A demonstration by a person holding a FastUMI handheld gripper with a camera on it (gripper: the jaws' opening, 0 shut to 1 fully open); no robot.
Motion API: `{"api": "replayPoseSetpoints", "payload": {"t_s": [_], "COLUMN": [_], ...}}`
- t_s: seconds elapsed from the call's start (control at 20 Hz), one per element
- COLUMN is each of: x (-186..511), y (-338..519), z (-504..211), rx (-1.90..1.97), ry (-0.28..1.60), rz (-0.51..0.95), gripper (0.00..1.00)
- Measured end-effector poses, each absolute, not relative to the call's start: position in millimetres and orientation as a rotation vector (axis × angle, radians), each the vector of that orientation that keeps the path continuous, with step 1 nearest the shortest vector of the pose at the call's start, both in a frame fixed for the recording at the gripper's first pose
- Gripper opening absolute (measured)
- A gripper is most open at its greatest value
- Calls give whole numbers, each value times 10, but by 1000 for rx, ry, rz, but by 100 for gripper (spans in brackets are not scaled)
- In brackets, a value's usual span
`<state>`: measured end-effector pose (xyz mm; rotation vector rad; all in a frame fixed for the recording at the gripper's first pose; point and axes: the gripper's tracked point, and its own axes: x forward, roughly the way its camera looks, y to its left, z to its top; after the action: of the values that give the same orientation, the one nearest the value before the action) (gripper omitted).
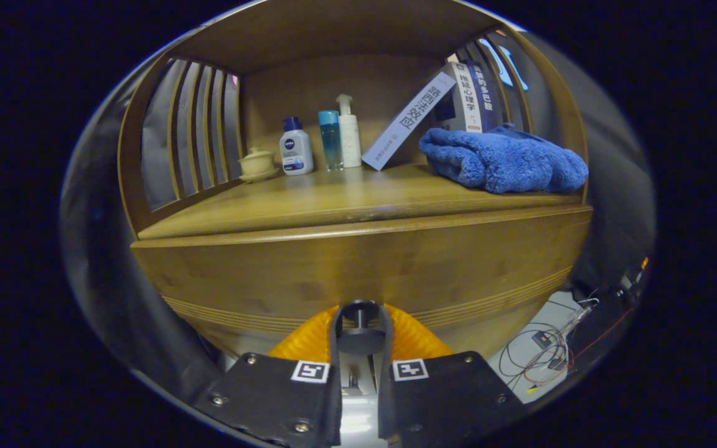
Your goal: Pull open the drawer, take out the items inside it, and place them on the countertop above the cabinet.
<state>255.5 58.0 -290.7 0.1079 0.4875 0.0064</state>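
A wooden cabinet fills the scene, and its drawer front (358, 274) lies just ahead of my fingers. The drawer's dark round knob (360, 326) sits between the fingertips of my gripper (360, 333), and both fingers press on its sides. The inside of the drawer is hidden behind its front panel. Above the drawer runs the wooden countertop (333, 202), under a shelf roof with slatted sides.
At the back of the countertop stand a small lidded cup (257, 163), three bottles (331, 138) and leaning books (452, 102). A folded blue towel (501, 163) lies on the right. Cables (548, 348) trail on the floor to the cabinet's lower right.
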Motion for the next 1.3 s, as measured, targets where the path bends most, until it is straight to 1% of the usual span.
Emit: {"api": "replayPoseSetpoints", "payload": {"t_s": [0.5,0.7,0.9,1.1,1.25,1.3], "x": [1715,1313,1130,1121,1091,1066], "y": [517,503,482,477,476,492], "z": [-2845,-2910,-2890,-2841,-2768,-2667], "rx": [135,132,115,90,75,71], "ry": [488,520,550,555,570,550], "rz": [-59,-85,-123,-110,-111,-108], "gripper": [23,23,23,23,37,39]}}
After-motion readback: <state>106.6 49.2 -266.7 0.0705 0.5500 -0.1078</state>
